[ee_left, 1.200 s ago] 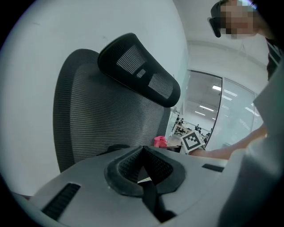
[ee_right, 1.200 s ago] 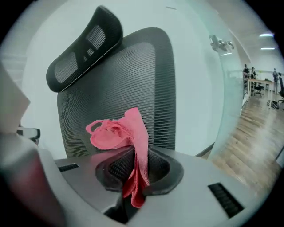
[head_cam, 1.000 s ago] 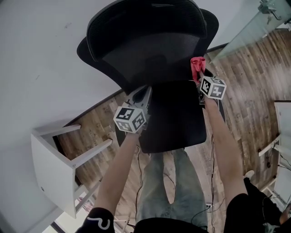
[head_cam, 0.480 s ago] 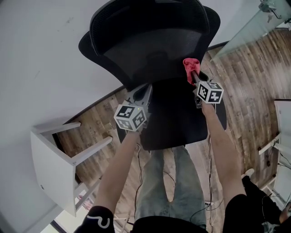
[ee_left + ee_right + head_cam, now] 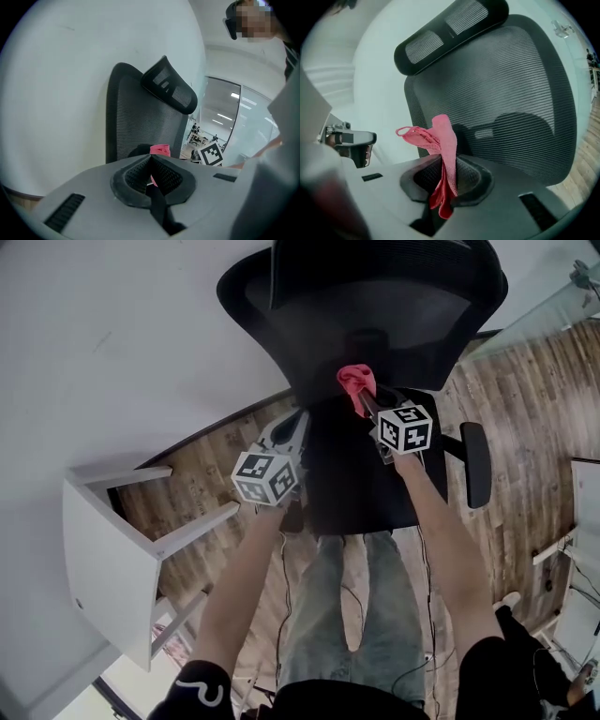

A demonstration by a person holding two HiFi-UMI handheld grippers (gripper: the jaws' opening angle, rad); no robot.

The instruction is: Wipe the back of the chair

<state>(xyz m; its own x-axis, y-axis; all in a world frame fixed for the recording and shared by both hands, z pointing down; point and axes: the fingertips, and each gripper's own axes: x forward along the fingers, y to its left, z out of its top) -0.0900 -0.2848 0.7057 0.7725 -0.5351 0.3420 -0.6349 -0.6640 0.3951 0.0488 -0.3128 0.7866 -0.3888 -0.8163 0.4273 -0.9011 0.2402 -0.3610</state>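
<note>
A black mesh office chair [image 5: 375, 324] faces me, its backrest [image 5: 506, 93] and headrest [image 5: 450, 28] filling the right gripper view. My right gripper [image 5: 364, 399] is shut on a pink cloth [image 5: 355, 381], which stands up from the jaws [image 5: 440, 140] just in front of the lower middle of the backrest. My left gripper [image 5: 298, 423] is shut with nothing in it, at the seat's left edge. In the left gripper view the backrest [image 5: 140, 122] rises ahead and the pink cloth [image 5: 160, 150] shows beyond the jaws.
A white wall lies behind the chair. A white stool [image 5: 112, 549] stands at the left on the wood floor. The chair's right armrest [image 5: 476, 465] sticks out at the right. A glass partition [image 5: 553, 306] is at the upper right. The person's legs stand below the seat.
The right gripper has carried the pink cloth leftward along the lower backrest toward its middle. The head view has shifted, so the chair sits further right. The left gripper stays where it was.
</note>
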